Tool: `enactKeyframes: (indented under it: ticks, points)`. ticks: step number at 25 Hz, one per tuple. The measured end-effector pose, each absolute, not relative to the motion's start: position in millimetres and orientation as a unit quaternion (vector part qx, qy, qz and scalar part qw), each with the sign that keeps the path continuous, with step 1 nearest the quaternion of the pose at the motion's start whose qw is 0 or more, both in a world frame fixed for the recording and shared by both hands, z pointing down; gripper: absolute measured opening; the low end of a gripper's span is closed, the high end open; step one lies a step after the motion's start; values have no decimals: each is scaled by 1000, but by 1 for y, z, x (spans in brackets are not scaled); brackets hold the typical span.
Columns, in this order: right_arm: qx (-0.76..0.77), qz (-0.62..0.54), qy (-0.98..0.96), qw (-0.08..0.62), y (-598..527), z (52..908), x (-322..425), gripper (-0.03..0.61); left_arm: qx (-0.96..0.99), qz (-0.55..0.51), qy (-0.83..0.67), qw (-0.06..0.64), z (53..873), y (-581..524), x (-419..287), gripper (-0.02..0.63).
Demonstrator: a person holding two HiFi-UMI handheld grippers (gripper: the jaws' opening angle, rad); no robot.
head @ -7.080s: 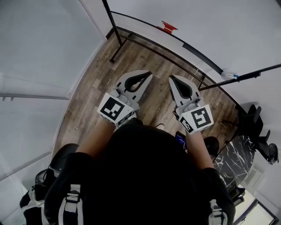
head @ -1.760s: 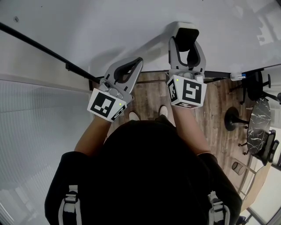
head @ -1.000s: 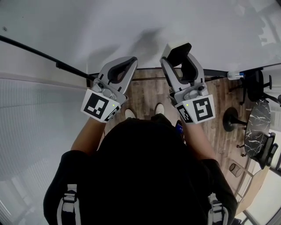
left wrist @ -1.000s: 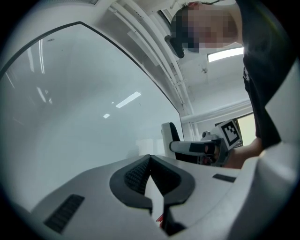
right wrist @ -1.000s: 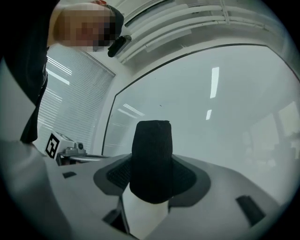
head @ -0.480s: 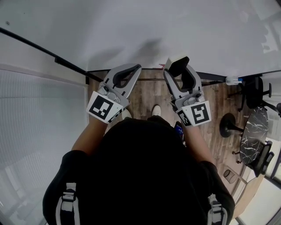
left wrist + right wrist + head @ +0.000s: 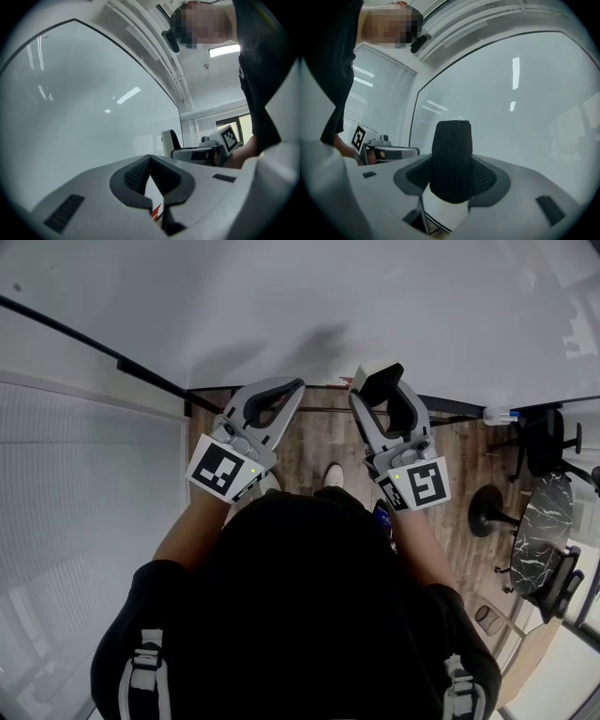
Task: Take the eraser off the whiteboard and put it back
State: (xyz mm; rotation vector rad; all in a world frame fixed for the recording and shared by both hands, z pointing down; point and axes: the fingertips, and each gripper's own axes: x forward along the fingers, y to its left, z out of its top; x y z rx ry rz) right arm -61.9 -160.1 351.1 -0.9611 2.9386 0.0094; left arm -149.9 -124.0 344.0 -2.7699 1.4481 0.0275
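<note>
Okay, right gripper (image 7: 382, 388) is clamped on the eraser (image 7: 375, 374), jaws spread wide around it, the pads pressing its sides. In the right gripper view the eraser (image 7: 451, 159) stands upright between the jaws, black felt part up top, white body below. It is held just in front of the lower edge of the whiteboard (image 7: 328, 287); contact with the board can't be made out. The left gripper (image 7: 292, 388) sits just beside the right one at about the same level, its jaw tips closed together with nothing between them, as the left gripper view confirms. Both grippers point at the board. Wood floor (image 7: 309, 442) shows below them, window blinds (image 7: 84, 521) to the left.
</note>
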Motion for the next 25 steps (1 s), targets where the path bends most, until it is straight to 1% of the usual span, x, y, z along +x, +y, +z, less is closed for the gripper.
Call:
enactKeyframes:
  ticks: [7,13,25]
  points:
    - [-314,2,949,19,-158,353,-65,227,-890,10,456,8,343,-123,-151,0]
    - [-337,1,941,9,-142,374,-88,227,-900,16,436,8,362,-110,-176,0]
    - [-381,-11,925,13,-124,370,-105,228,-919,11,395,1,352,-103,-187,0]
